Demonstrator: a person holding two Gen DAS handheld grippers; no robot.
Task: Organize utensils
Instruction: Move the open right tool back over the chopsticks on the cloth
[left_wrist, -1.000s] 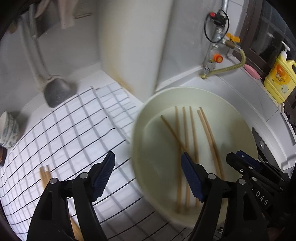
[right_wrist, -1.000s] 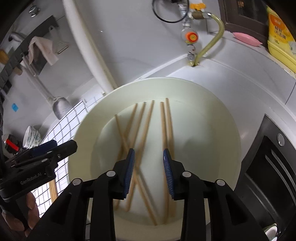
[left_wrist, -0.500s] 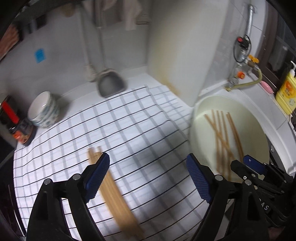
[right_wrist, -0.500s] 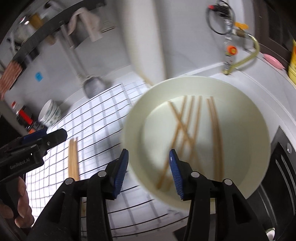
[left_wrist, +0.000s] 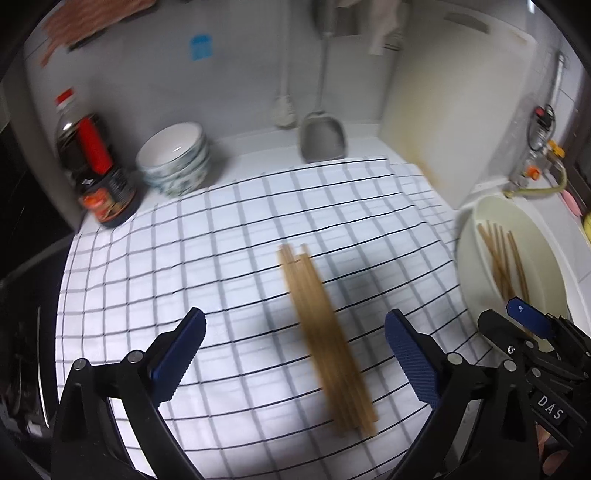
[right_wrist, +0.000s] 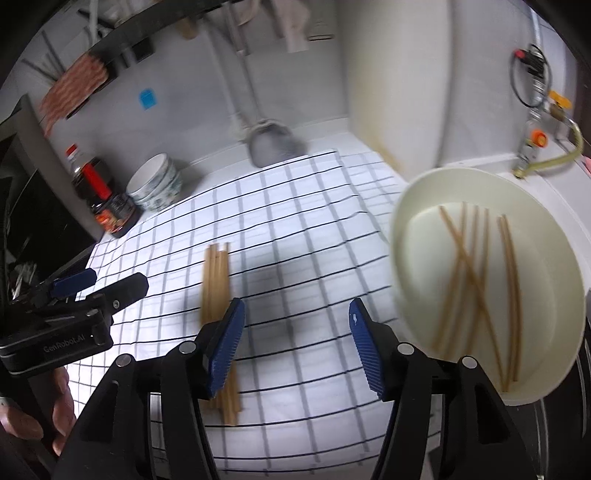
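A bundle of wooden chopsticks (left_wrist: 317, 325) (right_wrist: 216, 284) lies on the white checked cloth (left_wrist: 221, 258) (right_wrist: 295, 221). More loose chopsticks (left_wrist: 502, 258) (right_wrist: 472, 277) lie crossed in the cream basin (left_wrist: 465, 251) (right_wrist: 406, 206) to the right. My left gripper (left_wrist: 293, 332) hovers over the cloth with its jaws opening wide. The bundle shows between its fingers, untouched by the pads. My right gripper (right_wrist: 295, 321) is over the cloth between bundle and basin, its jaws opening with nothing in them. Each gripper shows in the other's view: the left gripper (right_wrist: 92, 288), the right gripper (left_wrist: 517, 317).
At the back left stand a dark sauce bottle (left_wrist: 92, 173) and stacked bowls (left_wrist: 173, 158). A grey spatula (left_wrist: 321, 136) hangs against the wall, a white cutting board (left_wrist: 443, 110) leans at the back right, and a valve with a hose (left_wrist: 535, 177) sits behind the basin.
Both grippers have swung left, from over the basin to over the checked cloth. Both pairs of jaws have spread wider. The bundle on the cloth has come between the left fingers.
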